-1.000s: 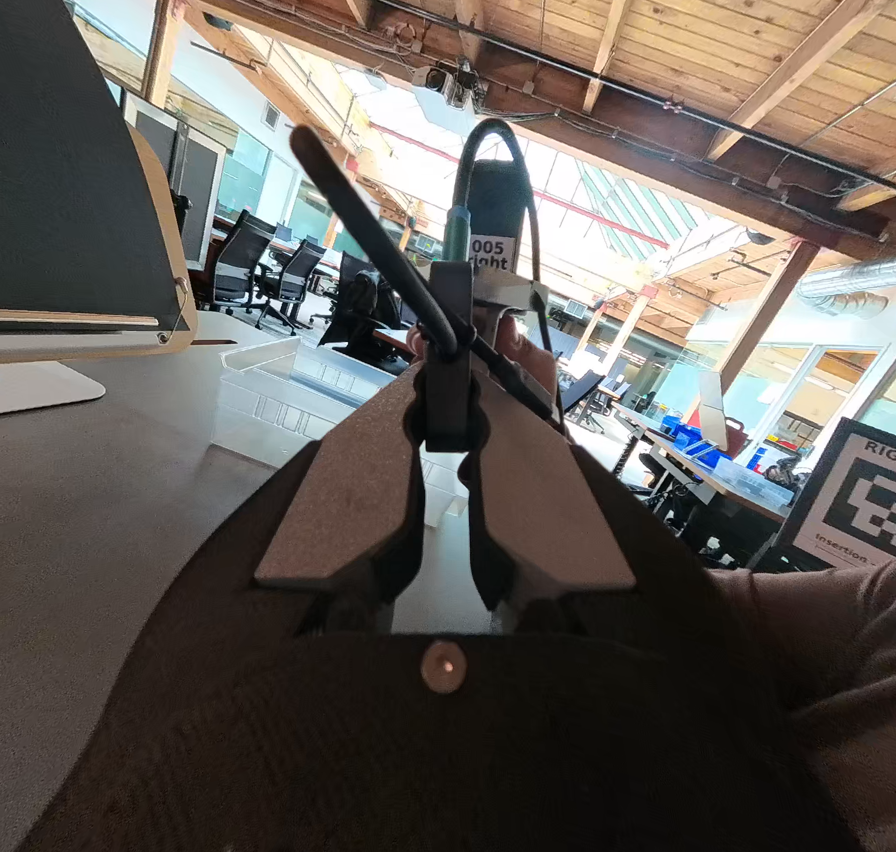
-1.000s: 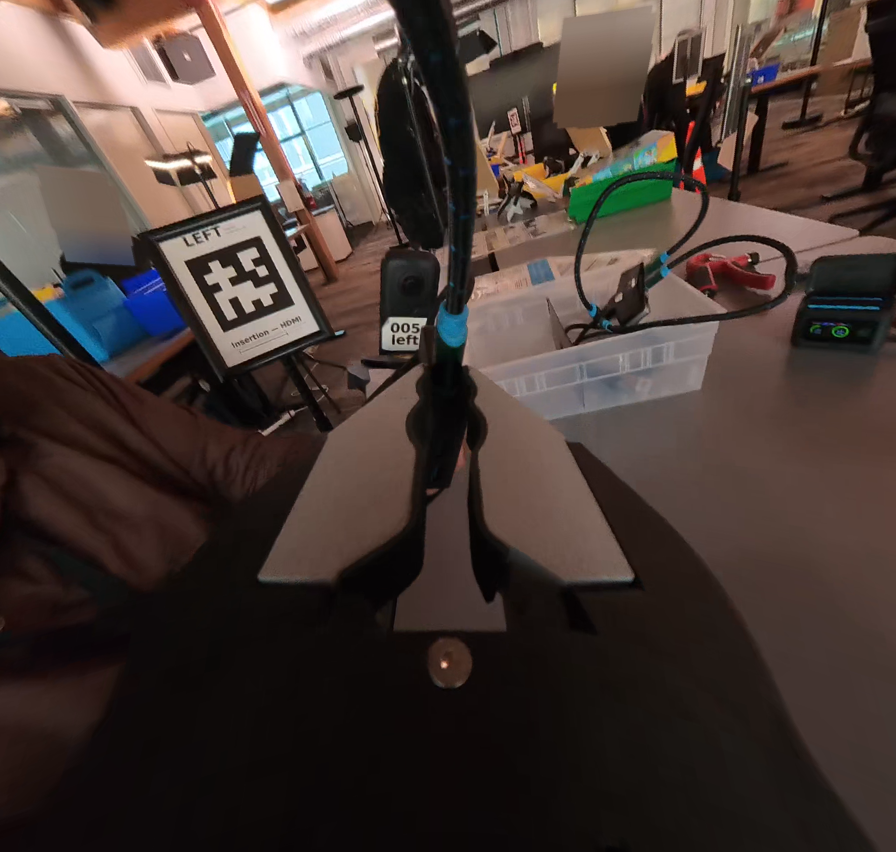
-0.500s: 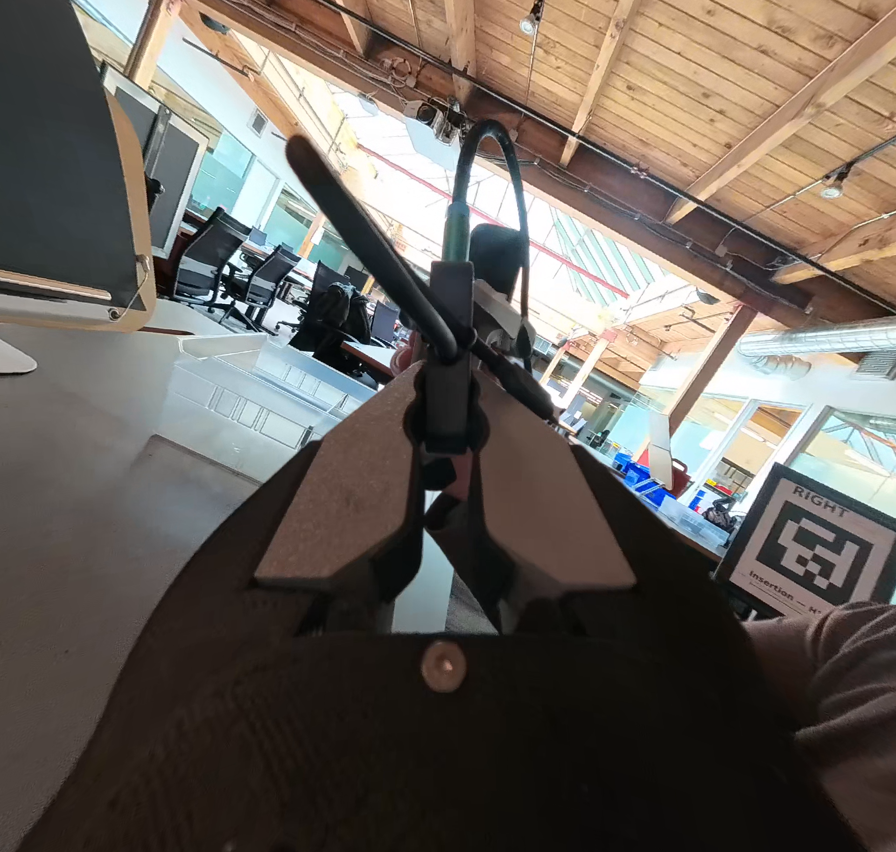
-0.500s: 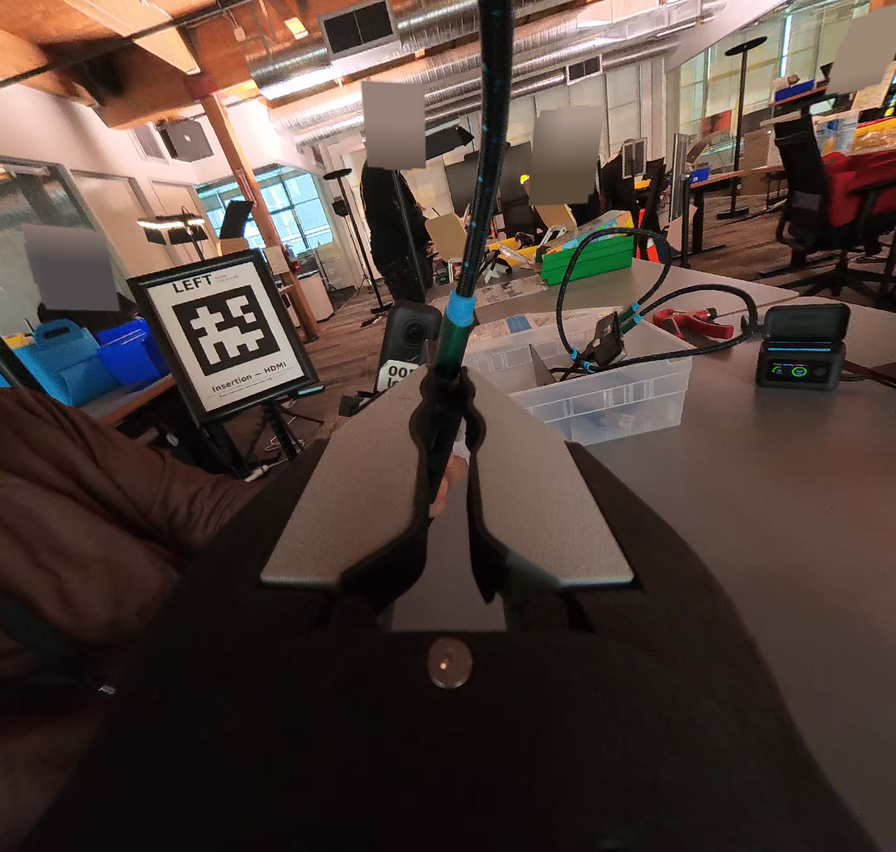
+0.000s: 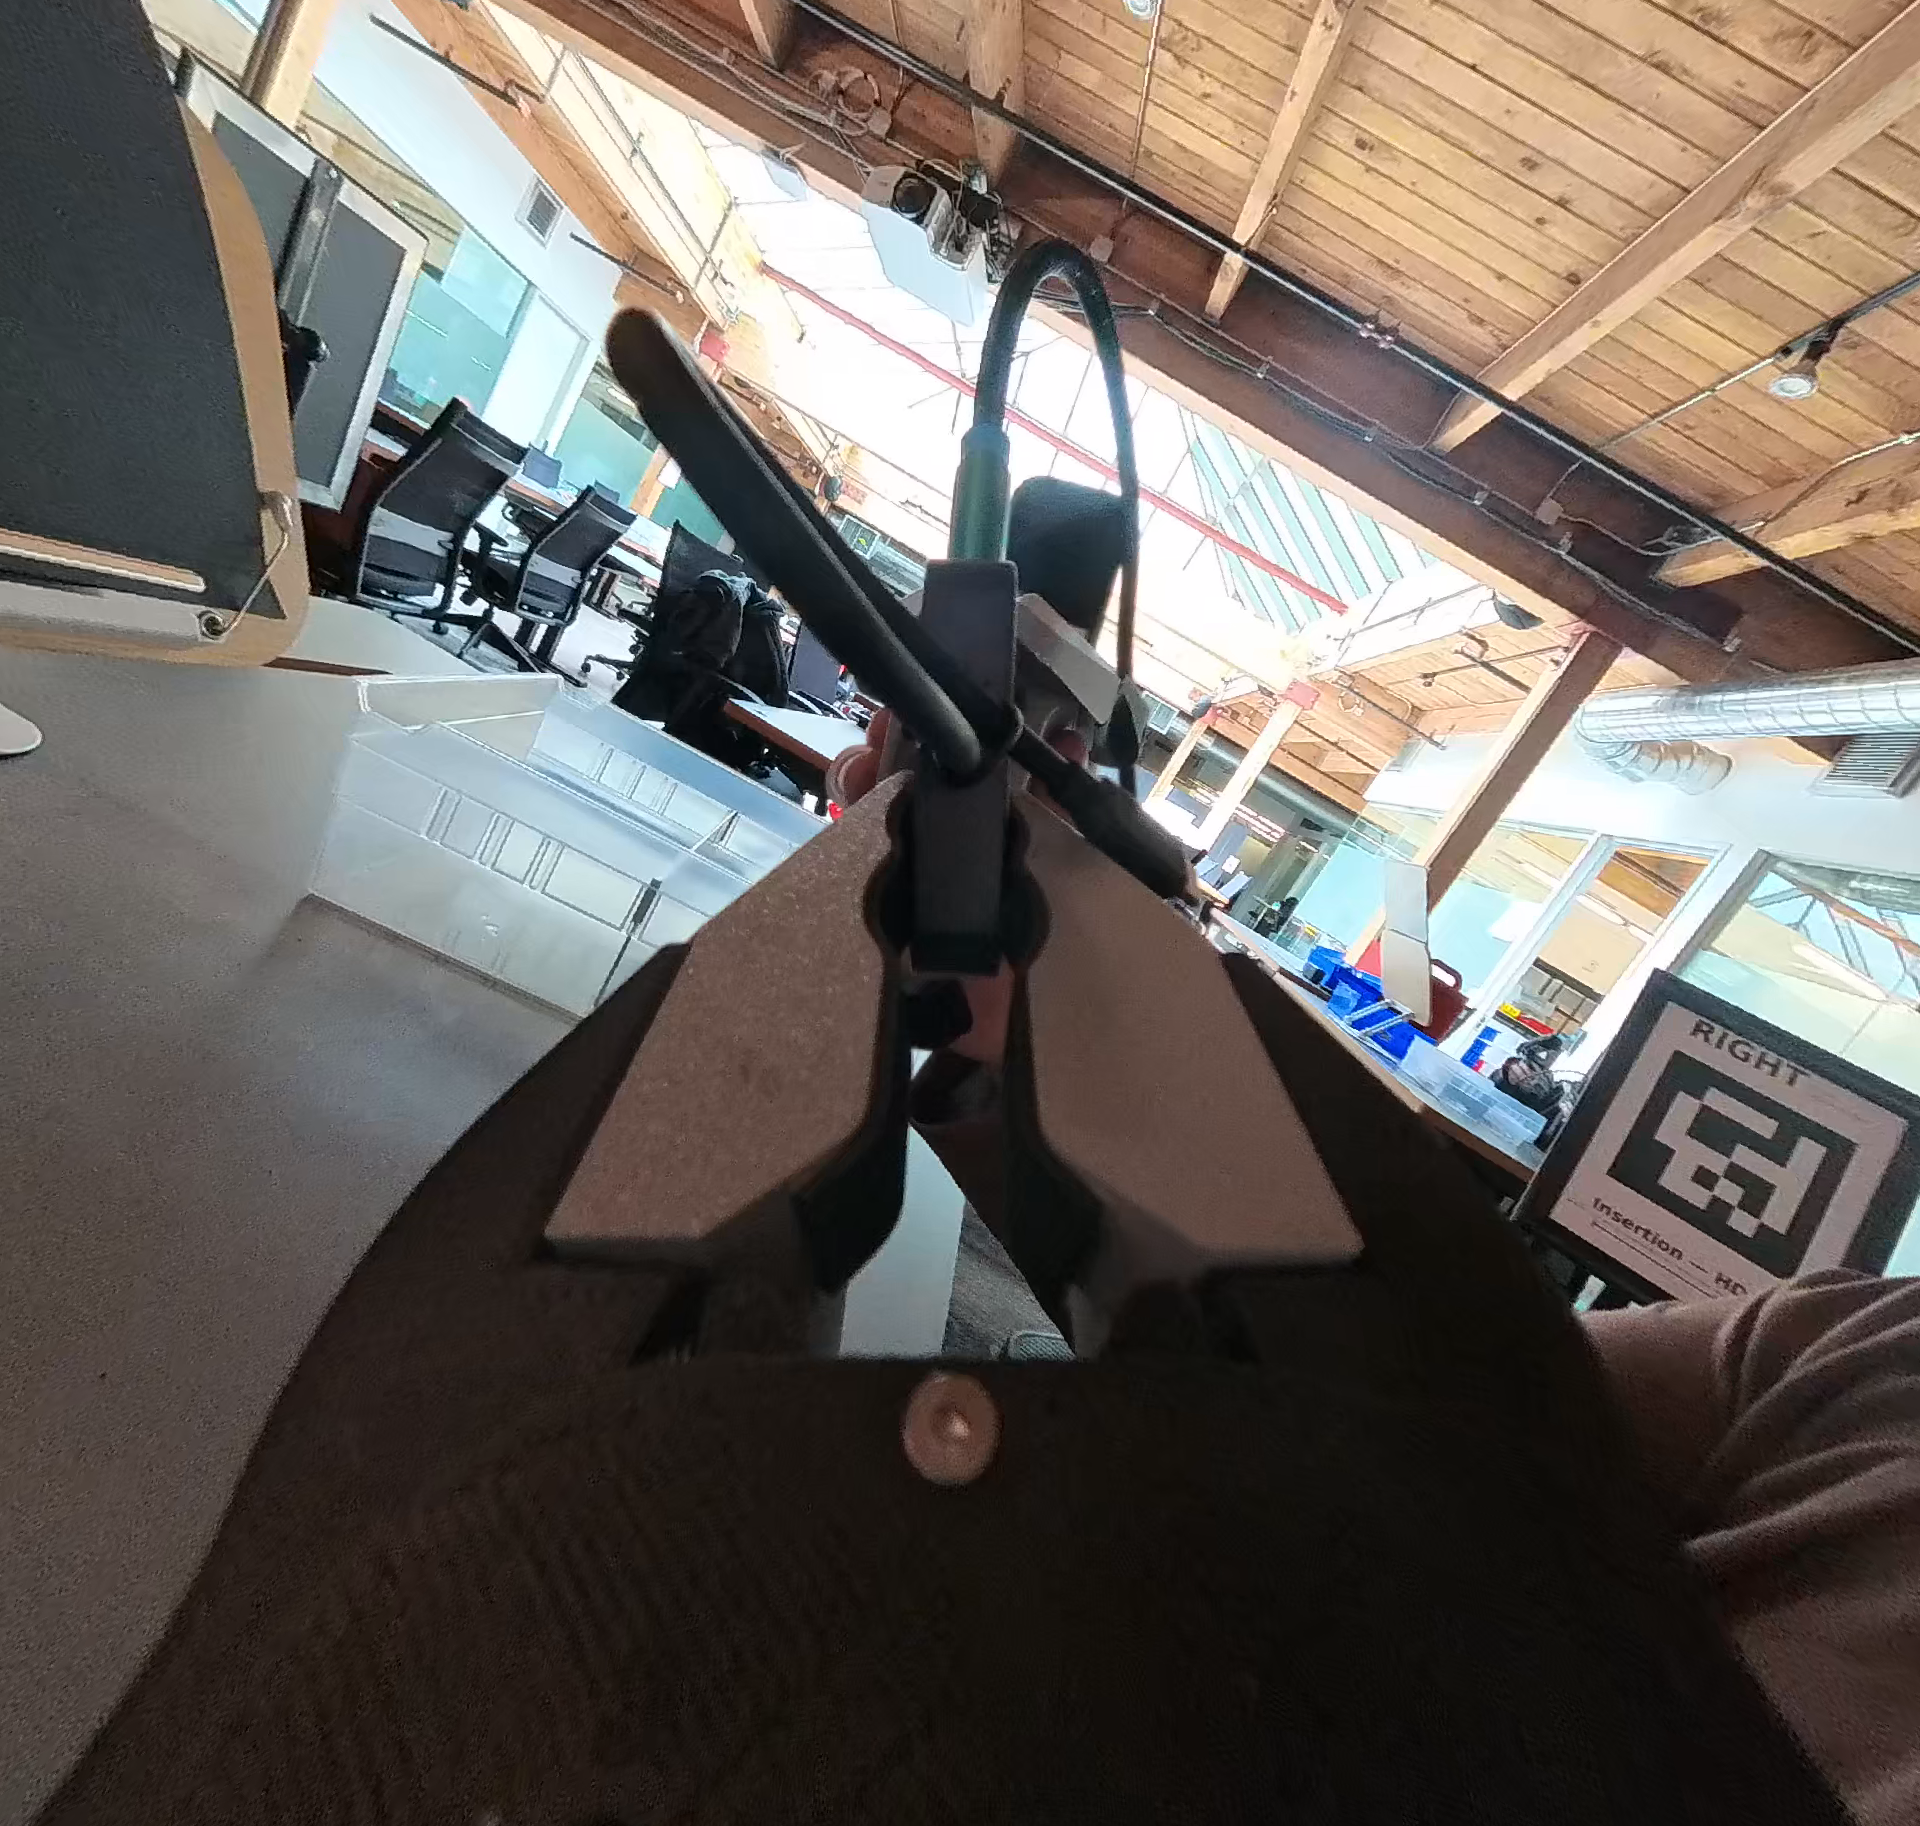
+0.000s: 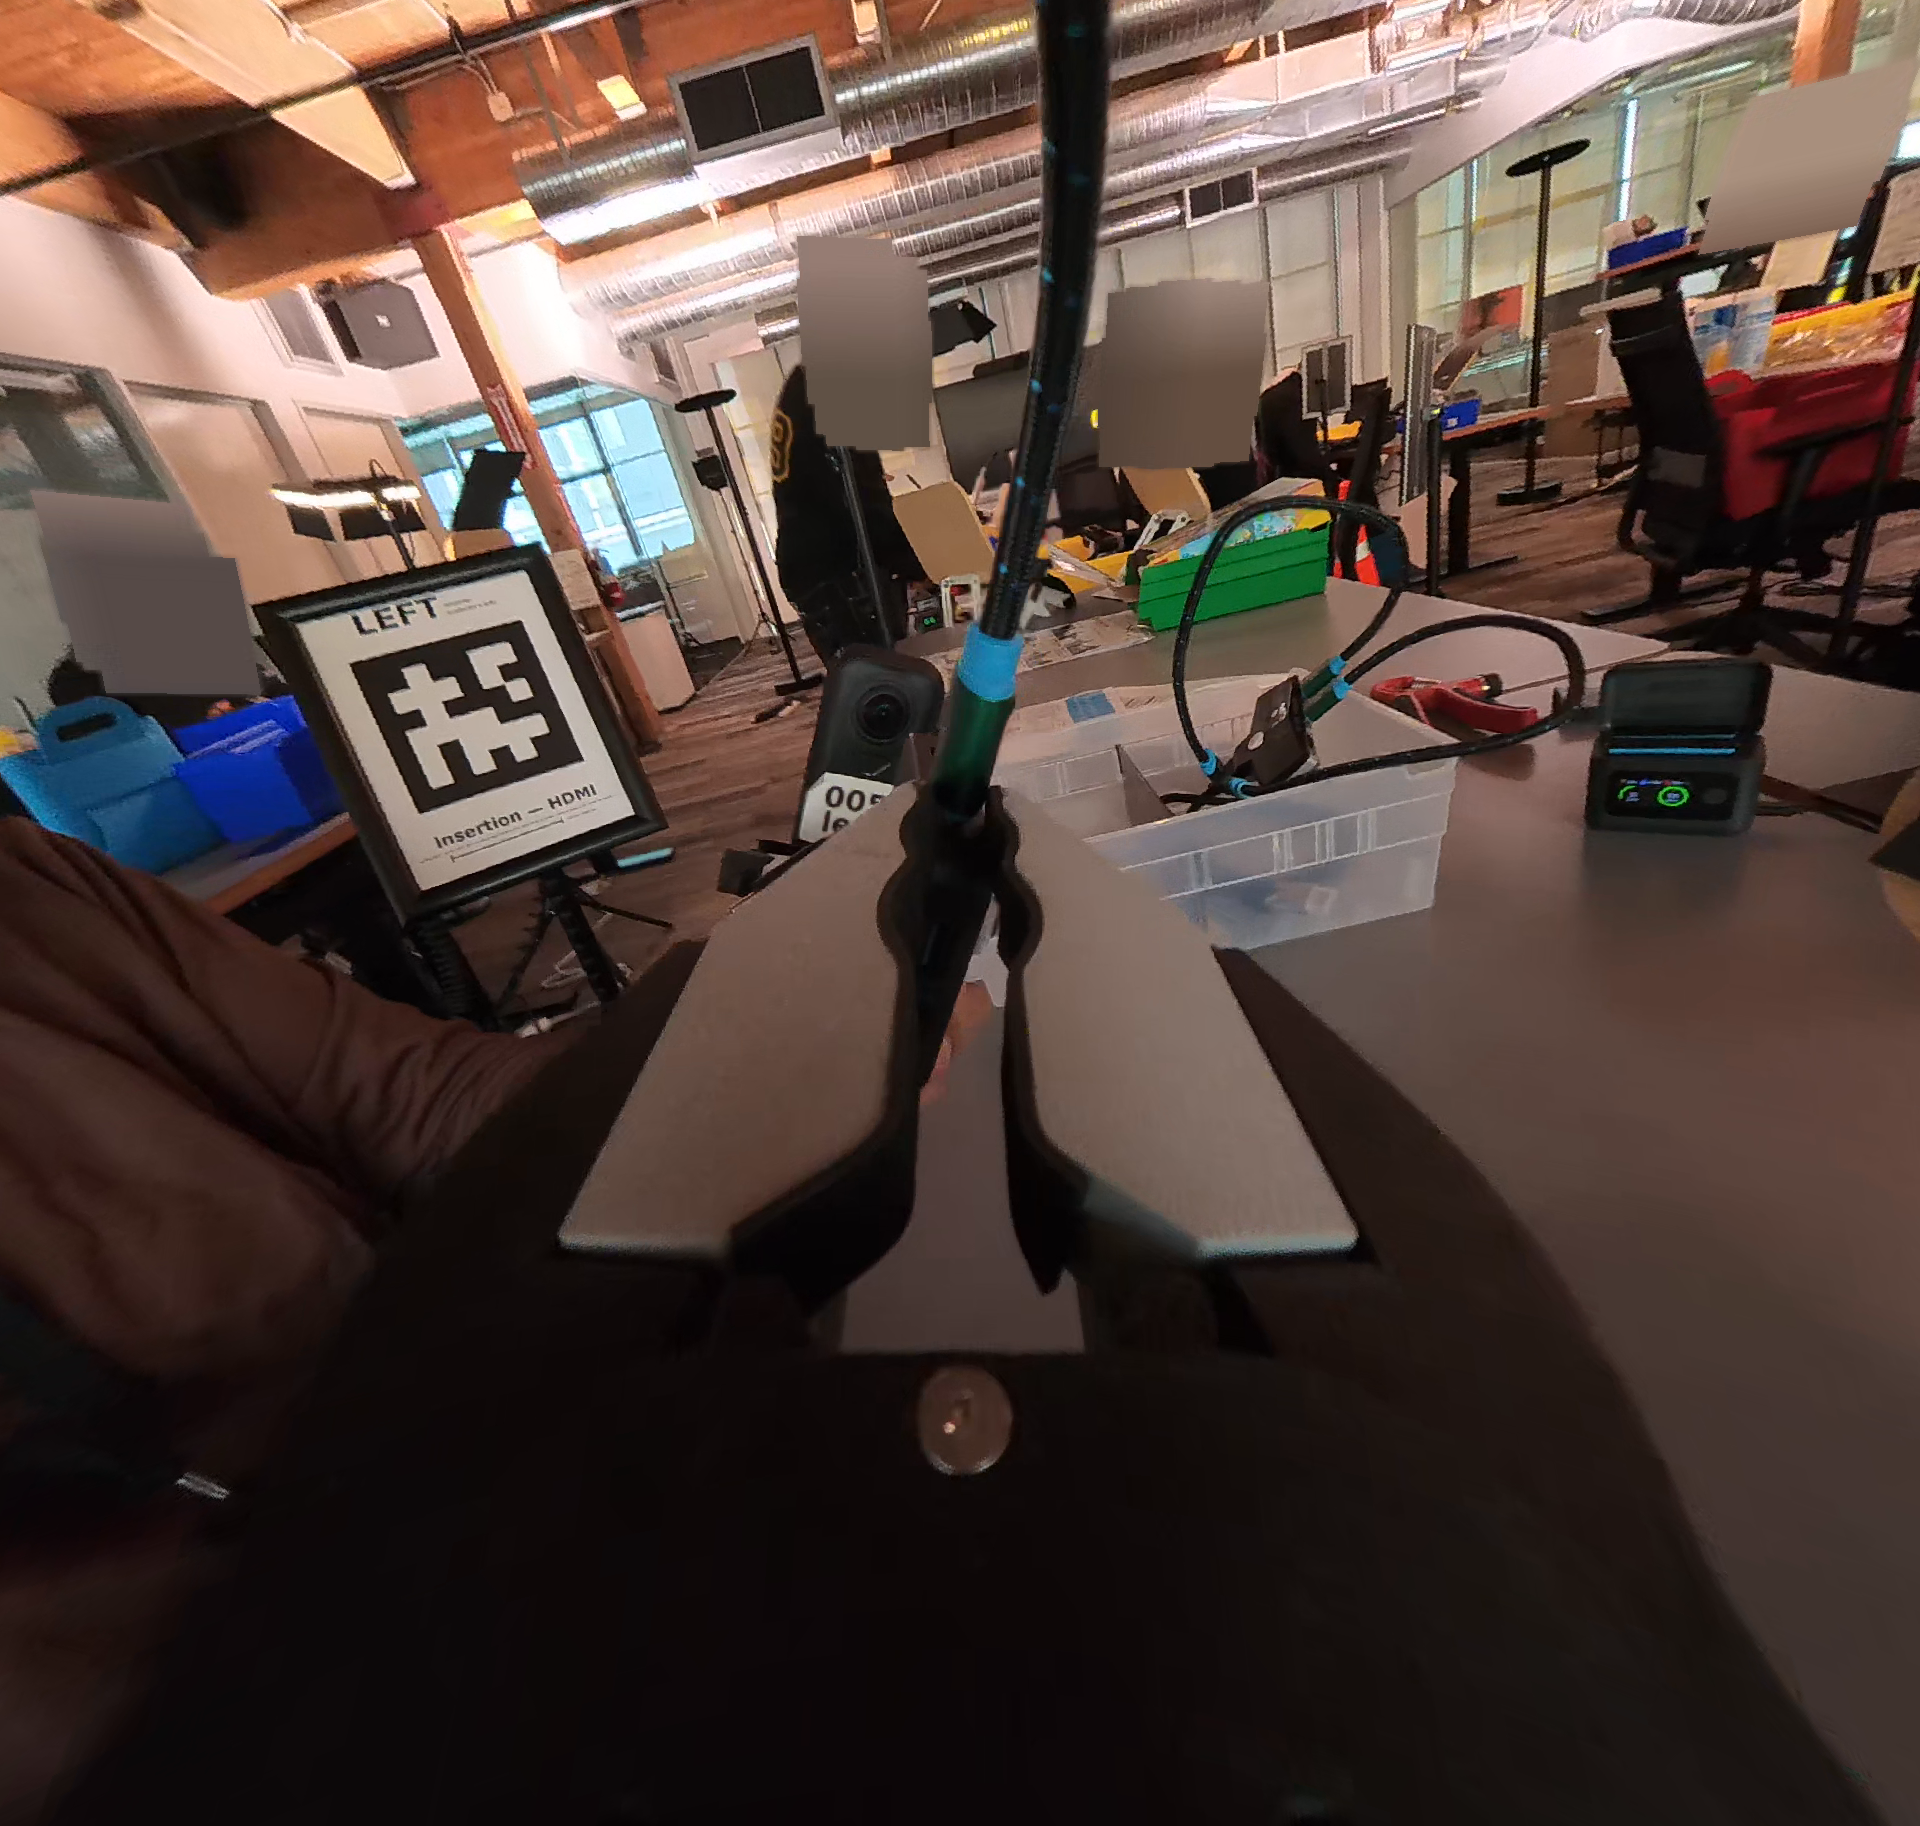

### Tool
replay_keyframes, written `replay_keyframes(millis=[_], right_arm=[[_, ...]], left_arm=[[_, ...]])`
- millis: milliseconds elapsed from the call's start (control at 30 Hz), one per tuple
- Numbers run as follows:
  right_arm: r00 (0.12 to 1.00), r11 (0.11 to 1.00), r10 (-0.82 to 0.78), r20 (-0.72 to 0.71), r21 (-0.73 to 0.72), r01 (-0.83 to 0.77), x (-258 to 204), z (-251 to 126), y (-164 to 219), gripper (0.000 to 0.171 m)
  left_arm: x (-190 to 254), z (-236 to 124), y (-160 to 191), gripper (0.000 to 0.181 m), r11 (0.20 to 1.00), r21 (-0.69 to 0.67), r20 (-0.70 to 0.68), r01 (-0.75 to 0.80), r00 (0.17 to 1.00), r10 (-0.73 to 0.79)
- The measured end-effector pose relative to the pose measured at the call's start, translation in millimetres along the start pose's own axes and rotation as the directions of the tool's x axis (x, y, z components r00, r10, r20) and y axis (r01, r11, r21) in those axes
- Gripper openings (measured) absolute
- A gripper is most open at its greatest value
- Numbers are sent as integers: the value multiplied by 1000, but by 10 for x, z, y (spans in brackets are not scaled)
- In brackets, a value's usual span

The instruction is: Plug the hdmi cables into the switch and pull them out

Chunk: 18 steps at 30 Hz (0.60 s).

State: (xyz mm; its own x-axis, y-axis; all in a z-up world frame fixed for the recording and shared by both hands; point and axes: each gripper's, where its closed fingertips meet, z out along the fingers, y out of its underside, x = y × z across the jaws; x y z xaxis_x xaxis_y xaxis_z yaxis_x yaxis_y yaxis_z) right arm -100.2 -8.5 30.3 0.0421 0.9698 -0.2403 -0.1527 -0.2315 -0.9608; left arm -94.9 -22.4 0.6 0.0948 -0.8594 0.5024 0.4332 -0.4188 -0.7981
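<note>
Both grippers are raised off the grey surface and face each other. The left gripper has its jaws clamped on a flat dark block at frame centre, taken to be the switch; a thick dark cable runs from it toward the upper left, and a thinner lead continues to the lower right. The right gripper has its jaws closed on the green-collared connector of the braided HDMI cable, which rises out of the top of the frame. In the left wrist view that same green collar stands just above the switch's top edge, with its cable arching over behind. Whether the plug is seated or just clear of the port cannot be told; the junction is hidden by the block. More cables and a second small box lie in the clear plastic bin at right of centre in the right wrist view. Judgement: the step in hand is mating or un-mating this plug at the switch's upper port. To do it well, keep the plug's axis in line with the port, move only along that axis, and hold the switch rigid as the counter-force. Avoid twisting, since the connector is flat. Risk: the heavy cable overhead may lever the plug sideways; the switch could pivot in the jaws.
</note>
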Motion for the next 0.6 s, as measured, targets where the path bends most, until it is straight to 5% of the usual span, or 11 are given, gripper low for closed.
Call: replay_keyframes(millis=[33, 233, 600], right_arm=[[1000, 1000, 16, 9, 9, -16, 2, -1, 5, 6], [997, 998, 60, 45, 28, -61, 17, -13, 22, 7], [992, 987, -47, -117, 149, 64, 68, -12, -5, 5]], left_arm=[[-2, 1, 7, 11, 1000, -3, -2, 5, 1000, -5], [-15, 12, 27, 11, 1000, -9, -2, 21, 1000, -21], [-30, 12, 14, 11, 996, 34, -11, 77, 997, -77]])
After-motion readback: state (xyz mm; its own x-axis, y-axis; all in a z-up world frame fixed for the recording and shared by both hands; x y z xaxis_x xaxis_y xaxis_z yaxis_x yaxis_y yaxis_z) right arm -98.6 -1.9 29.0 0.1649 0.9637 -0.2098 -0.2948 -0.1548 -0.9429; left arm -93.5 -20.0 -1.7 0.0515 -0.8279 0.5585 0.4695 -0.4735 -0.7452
